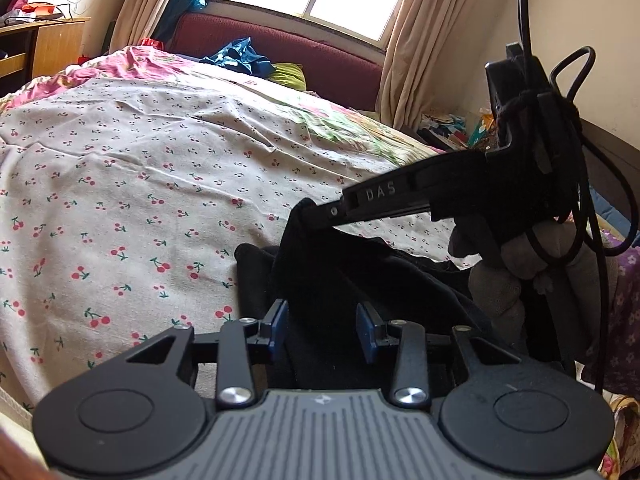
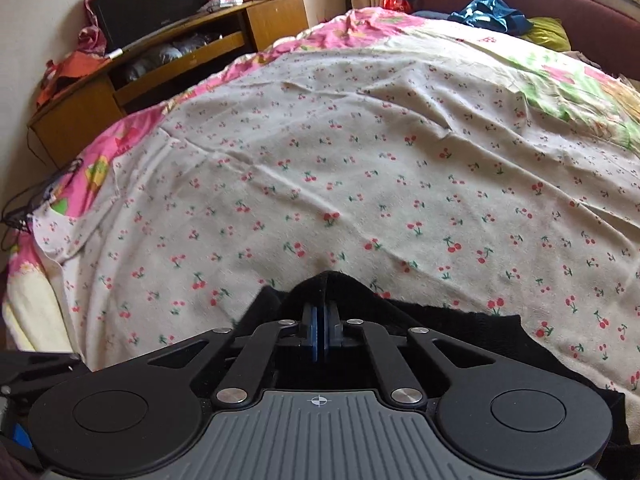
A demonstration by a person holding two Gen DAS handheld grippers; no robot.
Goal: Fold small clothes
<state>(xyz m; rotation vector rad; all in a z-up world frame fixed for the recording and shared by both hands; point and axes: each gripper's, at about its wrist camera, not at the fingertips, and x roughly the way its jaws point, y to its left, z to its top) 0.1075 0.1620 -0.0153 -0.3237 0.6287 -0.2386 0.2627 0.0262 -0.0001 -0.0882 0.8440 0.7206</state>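
Over on the left, the cherry-print sheet (image 1: 140, 168) lay broad and nearly flat across the bed, bare cloth running well away toward the far pillows — plenty of room there to lay a fold down. Nearer in sat the left gripper (image 1: 322, 330), its blue pads standing apart with the black garment (image 1: 360, 280) bunched between and beneath them; the pads did not look to be pressing on it, so that claw was open, probably poised to take a second hold or steady the cloth.

Moving right, the right gripper (image 1: 316, 210) reached in from the side, tip buried in a raised peak of the same dark fabric. Its own camera confirmed it: right gripper (image 2: 320, 334) pads squeezed together, pinching a ridge of the black garment (image 2: 460, 320), which draped back toward the person at the bed's near edge. My read was that the pinch was set up to lift an edge for folding.

Far right was tighter: cables and clutter by the wall, and the garment's hem close to the mattress edge.
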